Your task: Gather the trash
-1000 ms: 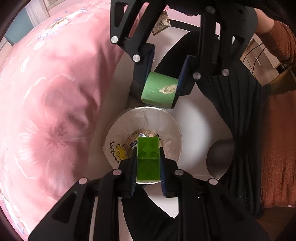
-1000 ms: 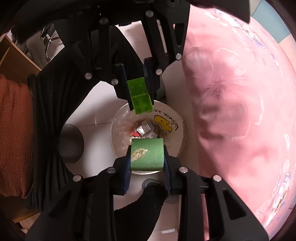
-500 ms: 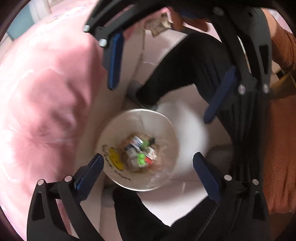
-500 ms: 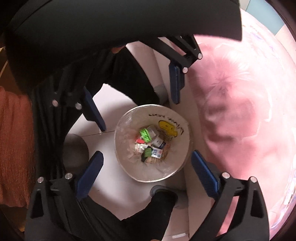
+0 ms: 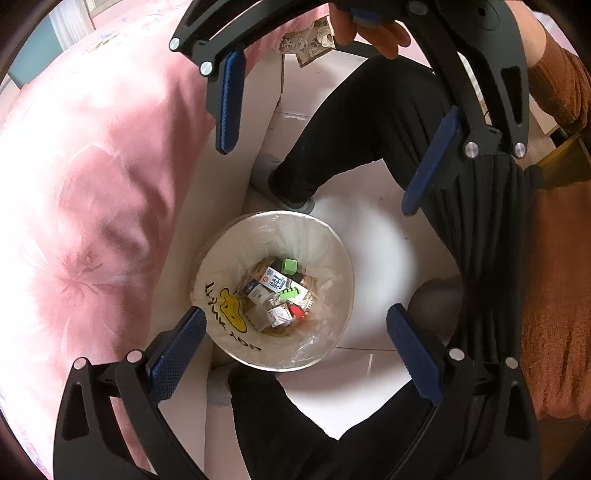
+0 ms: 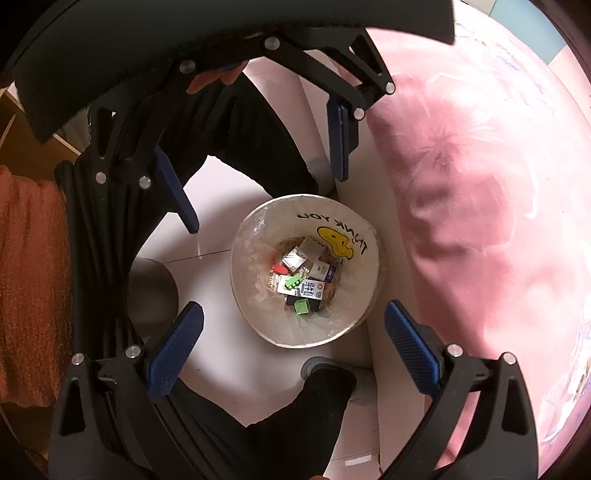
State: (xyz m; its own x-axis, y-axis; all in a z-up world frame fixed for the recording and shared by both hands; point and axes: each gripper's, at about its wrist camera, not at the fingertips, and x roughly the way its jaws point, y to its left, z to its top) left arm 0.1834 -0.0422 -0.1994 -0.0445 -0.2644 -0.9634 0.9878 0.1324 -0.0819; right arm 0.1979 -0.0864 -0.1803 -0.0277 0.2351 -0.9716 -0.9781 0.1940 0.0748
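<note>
**Both jaws wide, trash down in the bin**

Looking almost straight down here. Wide open on the left hand-held gripper (image 5: 295, 312), jaws just sprung apart, nothing between the blue pads (image 5: 177, 354). Same again on the right hand-held gripper (image 6: 293, 306): spread to the full, just opened, gripping nothing at all. Nose to nose above the floor, the pair of them, with the bin directly underneath.

And there, the trash: at the bottom of the round white bin (image 5: 218, 266), inside a clear plastic liner (image 5: 314, 339). On top of the heap, a small green block (image 5: 290, 265), on the side toward the grey shoe. Just beside it, toward the middle, a blue-and-white milk carton (image 5: 275, 282), and touching that, a green studded brick (image 5: 289, 293). Further along, a red scrap (image 5: 297, 310) and a few small cartons, too jumbled to tell apart. On the bin's inner wall, a yellow cartoon figure (image 5: 231, 310) with black lettering around it.

Around the bin: white tiled floor (image 5: 369, 240), a pink flowered bedspread (image 5: 92, 203) close on one side, black trouser legs (image 5: 362, 129) on two sides, one grey shoe (image 5: 295, 205) right against the rim. Up on the handle of the right hand-held gripper, the right hand (image 5: 369, 29), rust-orange sleeve (image 5: 561, 74) behind it. Near the bin on the floor, a dark round thing (image 5: 436, 306), impossible to identify.
</note>
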